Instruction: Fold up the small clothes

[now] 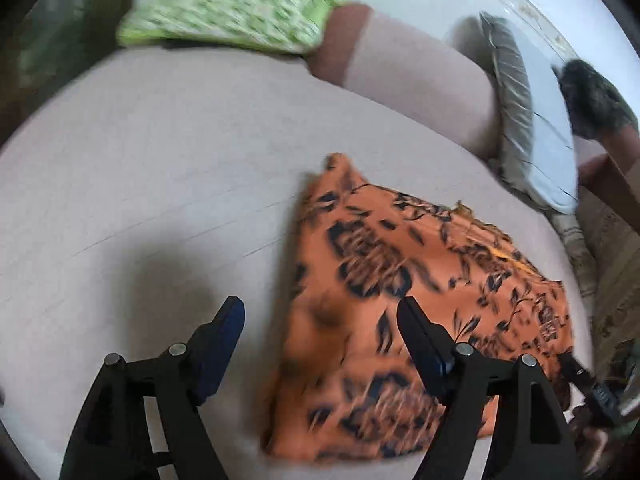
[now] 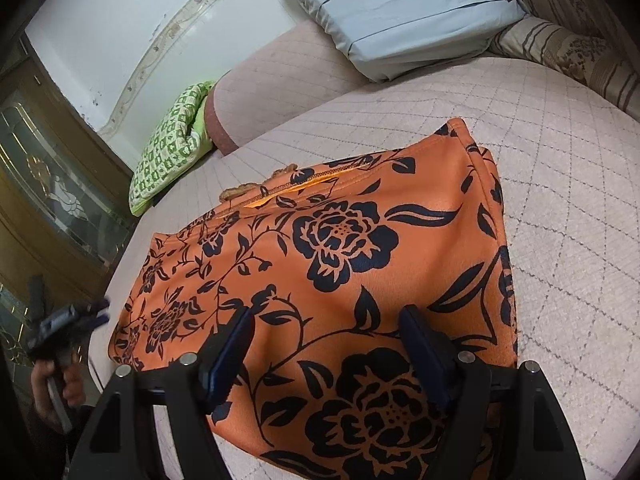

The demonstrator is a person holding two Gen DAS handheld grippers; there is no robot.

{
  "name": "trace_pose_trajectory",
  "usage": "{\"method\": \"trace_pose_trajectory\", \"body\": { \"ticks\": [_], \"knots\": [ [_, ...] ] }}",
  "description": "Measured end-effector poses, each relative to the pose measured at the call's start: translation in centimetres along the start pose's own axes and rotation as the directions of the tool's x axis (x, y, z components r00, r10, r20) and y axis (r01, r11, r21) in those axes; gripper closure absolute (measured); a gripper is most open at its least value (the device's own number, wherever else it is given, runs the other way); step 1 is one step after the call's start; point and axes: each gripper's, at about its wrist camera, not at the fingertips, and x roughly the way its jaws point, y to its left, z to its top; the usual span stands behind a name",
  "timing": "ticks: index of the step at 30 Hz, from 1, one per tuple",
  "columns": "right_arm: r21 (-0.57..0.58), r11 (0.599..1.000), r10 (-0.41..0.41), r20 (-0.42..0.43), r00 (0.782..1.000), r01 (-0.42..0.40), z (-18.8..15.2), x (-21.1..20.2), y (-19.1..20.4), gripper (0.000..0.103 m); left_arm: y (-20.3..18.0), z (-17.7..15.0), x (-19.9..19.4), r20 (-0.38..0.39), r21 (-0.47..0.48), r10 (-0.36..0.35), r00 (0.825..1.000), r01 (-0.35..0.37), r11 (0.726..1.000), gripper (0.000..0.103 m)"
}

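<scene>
An orange garment with a dark floral print (image 2: 360, 248) lies folded flat on a pale pink quilted bed (image 2: 560, 208). My right gripper (image 2: 328, 316) hovers over its near half, jaws wide apart, nothing between the pads. In the left wrist view the same garment (image 1: 420, 280) looks blurred. My left gripper (image 1: 320, 312) stands open over its left edge, one finger (image 1: 230, 320) above bare bedding. The left gripper (image 2: 64, 324) also shows at the bed's left edge, held by a hand (image 2: 60, 384). Part of the right gripper (image 1: 592, 384) shows past the garment's right side.
A green patterned pillow (image 2: 172, 148) lies at the far left of the bed. A light blue pillow (image 2: 400, 16) and a striped beige one (image 2: 576, 56) sit at the head. A wooden cabinet with glass doors (image 2: 52, 192) stands left of the bed.
</scene>
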Motion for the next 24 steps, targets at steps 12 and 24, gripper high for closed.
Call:
{"method": "trace_pose_trajectory", "body": {
  "ticks": [12,24],
  "knots": [
    [-0.008,1.0,0.001,-0.003,1.0,-0.001,0.2,0.5,0.0,0.025,-1.4,5.0,7.5,-0.045,0.064,0.123,0.991,-0.12,0.991,0.094],
    [-0.003,1.0,0.006,-0.001,1.0,-0.006,0.2,0.5,0.0,0.025,-2.6,5.6,6.4,0.008,0.117,0.301,0.954,-0.3,0.947,0.071]
  ]
}}
